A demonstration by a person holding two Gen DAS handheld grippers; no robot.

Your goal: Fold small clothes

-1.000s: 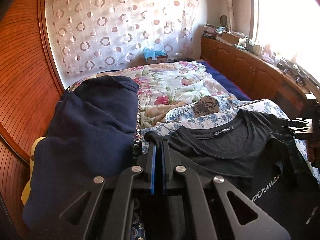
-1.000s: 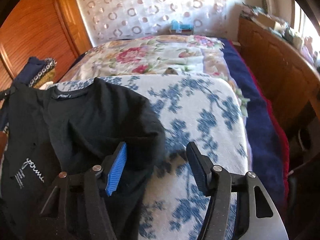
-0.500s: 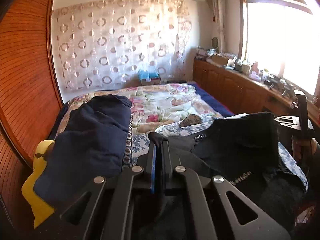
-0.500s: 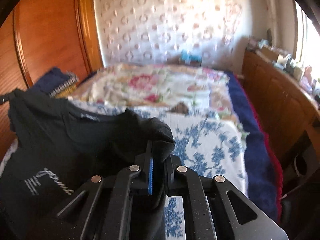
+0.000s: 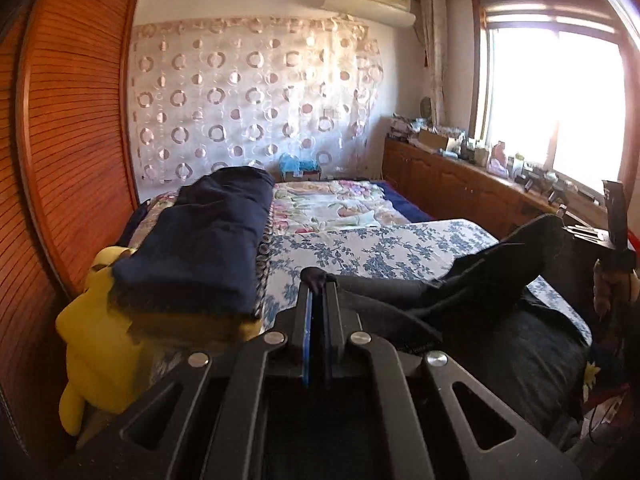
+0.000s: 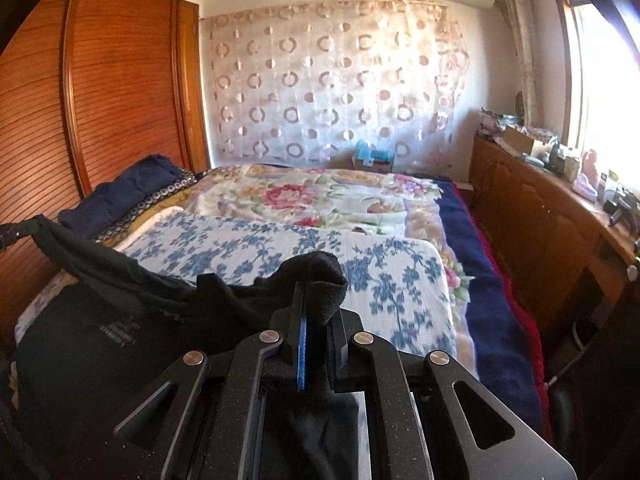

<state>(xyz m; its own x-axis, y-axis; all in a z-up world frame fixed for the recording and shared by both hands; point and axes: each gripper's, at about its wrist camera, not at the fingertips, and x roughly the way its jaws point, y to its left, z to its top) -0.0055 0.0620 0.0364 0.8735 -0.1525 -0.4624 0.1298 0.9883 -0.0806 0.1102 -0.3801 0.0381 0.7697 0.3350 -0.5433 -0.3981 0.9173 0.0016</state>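
A black T-shirt [image 5: 492, 280] with pale lettering hangs stretched between both grippers above the blue-flowered pad [image 5: 372, 248] on the bed. My left gripper [image 5: 318, 286] is shut on one shoulder of it, a tuft of cloth poking out past the tips. My right gripper [image 6: 318, 292] is shut on the other shoulder, a fold of black T-shirt [image 6: 120, 320] bunched over its fingers. The shirt's top edge runs taut to the left gripper [image 6: 10, 234] at the far left of the right wrist view. Its lower part droops toward me.
A folded navy garment [image 5: 200, 248] lies on a stack at the bed's left, over a yellow plush toy [image 5: 96, 340]. A floral blanket [image 6: 320, 196] covers the far bed. A wooden wardrobe [image 6: 100, 92] stands left, low cabinets [image 6: 540, 216] with clutter under the window right.
The right gripper closed on the shirt's shoulder. Both grippers then rose and drew back, lifting the shirt's top off the flowered pad, so more of the pad now shows.
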